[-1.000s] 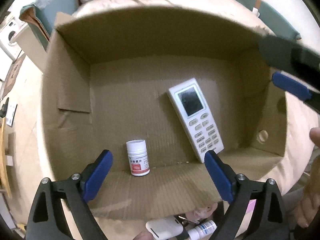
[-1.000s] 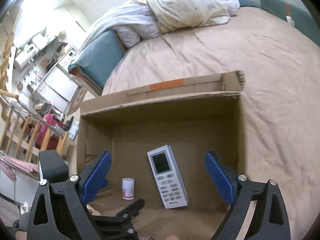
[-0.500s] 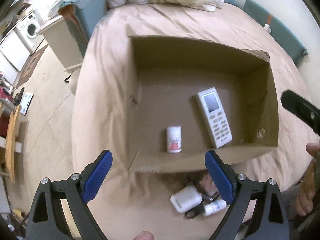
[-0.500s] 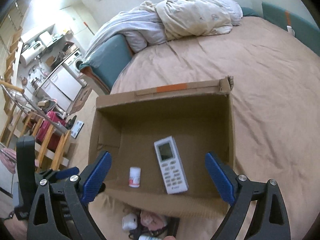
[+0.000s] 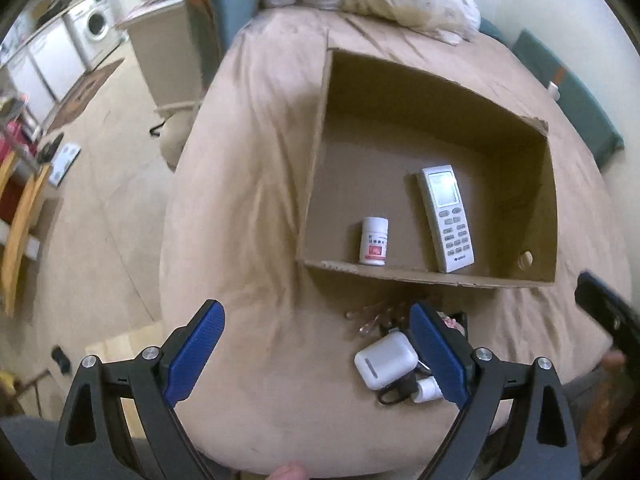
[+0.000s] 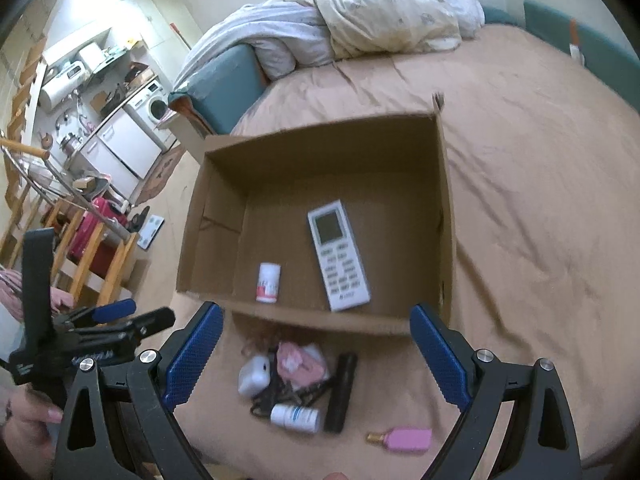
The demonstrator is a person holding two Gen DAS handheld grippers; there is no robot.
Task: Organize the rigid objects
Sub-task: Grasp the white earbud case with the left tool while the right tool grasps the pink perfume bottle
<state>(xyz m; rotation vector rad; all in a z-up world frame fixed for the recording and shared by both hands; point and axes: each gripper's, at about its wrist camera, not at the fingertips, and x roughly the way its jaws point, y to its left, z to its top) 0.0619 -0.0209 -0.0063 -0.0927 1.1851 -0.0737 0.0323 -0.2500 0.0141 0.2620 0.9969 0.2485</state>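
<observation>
An open cardboard box (image 5: pixel 424 276) (image 6: pixel 320 320) lies on the bed. Inside it are a white remote (image 5: pixel 446 218) (image 6: pixel 338 254) and a white pill bottle with a red label (image 5: pixel 374 241) (image 6: pixel 268 282). In front of the box is a pile of small items: a white earbud case (image 5: pixel 385 360) (image 6: pixel 253 375), a pink pouch (image 6: pixel 298 362), a black tube (image 6: pixel 342 392), a small white bottle (image 6: pixel 295 417) and a pink bottle (image 6: pixel 402 438). My left gripper (image 5: pixel 316 356) is open and empty above the bed's front edge. My right gripper (image 6: pixel 316 354) is open and empty above the pile.
The tan bedsheet (image 6: pixel 540 200) spreads around the box, with a rumpled duvet (image 6: pixel 380 20) at the far end. The floor (image 5: pixel 100 200) drops off to the left, with wooden furniture (image 6: pixel 100 272) and a washing machine (image 6: pixel 154 106) beyond.
Both grippers have pulled back and up from the box. The box now looks smaller and the pile of items in front of it has come into view.
</observation>
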